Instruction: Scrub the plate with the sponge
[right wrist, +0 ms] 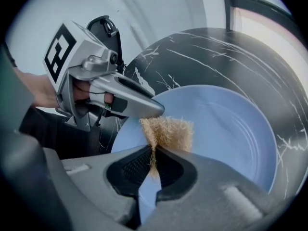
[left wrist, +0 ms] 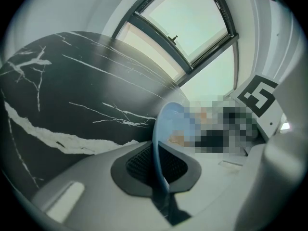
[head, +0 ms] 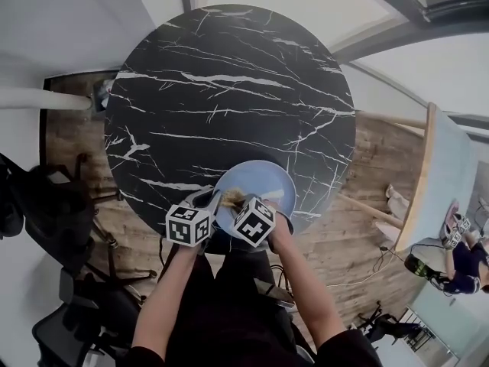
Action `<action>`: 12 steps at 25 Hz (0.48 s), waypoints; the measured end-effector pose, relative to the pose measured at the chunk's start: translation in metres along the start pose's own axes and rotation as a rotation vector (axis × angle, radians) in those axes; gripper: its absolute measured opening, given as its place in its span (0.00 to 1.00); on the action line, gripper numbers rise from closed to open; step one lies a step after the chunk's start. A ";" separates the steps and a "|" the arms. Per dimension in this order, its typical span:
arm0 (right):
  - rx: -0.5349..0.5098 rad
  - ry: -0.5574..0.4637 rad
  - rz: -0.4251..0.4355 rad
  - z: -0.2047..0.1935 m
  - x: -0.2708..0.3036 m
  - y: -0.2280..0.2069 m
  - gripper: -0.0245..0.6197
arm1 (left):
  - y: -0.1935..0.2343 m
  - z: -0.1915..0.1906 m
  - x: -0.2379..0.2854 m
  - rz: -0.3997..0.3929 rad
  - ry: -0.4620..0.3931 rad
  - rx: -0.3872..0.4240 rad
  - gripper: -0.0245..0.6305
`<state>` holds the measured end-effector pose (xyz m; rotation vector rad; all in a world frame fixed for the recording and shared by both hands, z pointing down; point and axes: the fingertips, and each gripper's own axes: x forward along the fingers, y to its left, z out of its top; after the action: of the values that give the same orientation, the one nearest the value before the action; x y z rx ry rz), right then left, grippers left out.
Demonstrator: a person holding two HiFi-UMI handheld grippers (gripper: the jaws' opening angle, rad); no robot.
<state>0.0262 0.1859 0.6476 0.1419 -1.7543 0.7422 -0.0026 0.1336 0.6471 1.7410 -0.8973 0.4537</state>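
Pale-blue round plate: near edge of black marble table, rim clamped in left gripper | tan fibrous sponge: pinched in right gripper, against plate | progress: scrubbing apparently under way, finish unclear

- Head view: soft, even daylight. The black marble table carries no hard shadow, and straight lines around the table bow strongly toward the frame edges.
- Left gripper view: a bright window beyond the table washes out to pale white-green and lays a hazy sheen on the table's far side. The plate rim is soft, close to the lens.
- Right gripper view: sponge fibres above the table are fairly crisp. A dark vignette rings both gripper views.
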 end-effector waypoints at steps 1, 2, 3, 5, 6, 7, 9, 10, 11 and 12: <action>0.001 0.001 0.002 0.000 -0.001 -0.001 0.07 | 0.000 0.000 0.000 -0.001 0.000 -0.002 0.06; 0.005 0.000 0.003 0.000 -0.001 -0.002 0.07 | 0.000 0.000 0.000 -0.002 0.000 -0.004 0.06; 0.011 -0.001 0.004 0.000 -0.002 -0.004 0.07 | 0.000 0.000 0.000 -0.002 0.000 -0.007 0.06; 0.026 -0.009 -0.004 0.000 -0.005 -0.009 0.07 | 0.000 0.000 0.000 -0.003 -0.001 -0.010 0.06; 0.036 -0.017 -0.011 0.001 -0.007 -0.014 0.07 | 0.000 0.000 0.000 -0.003 -0.001 -0.011 0.06; 0.049 -0.026 -0.021 0.002 -0.009 -0.019 0.07 | 0.000 0.000 0.000 -0.003 -0.001 -0.011 0.06; 0.079 -0.046 -0.036 0.003 -0.013 -0.030 0.07 | 0.000 0.000 0.000 -0.005 -0.002 -0.012 0.07; 0.096 -0.055 -0.041 0.004 -0.015 -0.036 0.07 | 0.000 0.000 -0.001 -0.005 -0.003 -0.013 0.07; 0.114 -0.064 -0.044 0.005 -0.018 -0.041 0.07 | 0.000 0.000 -0.001 -0.004 -0.004 -0.013 0.07; 0.135 -0.072 -0.046 0.005 -0.020 -0.045 0.07 | 0.000 0.000 -0.001 -0.003 -0.005 -0.013 0.07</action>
<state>0.0490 0.1422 0.6469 0.3029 -1.7628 0.8314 -0.0032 0.1337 0.6468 1.7326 -0.8992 0.4403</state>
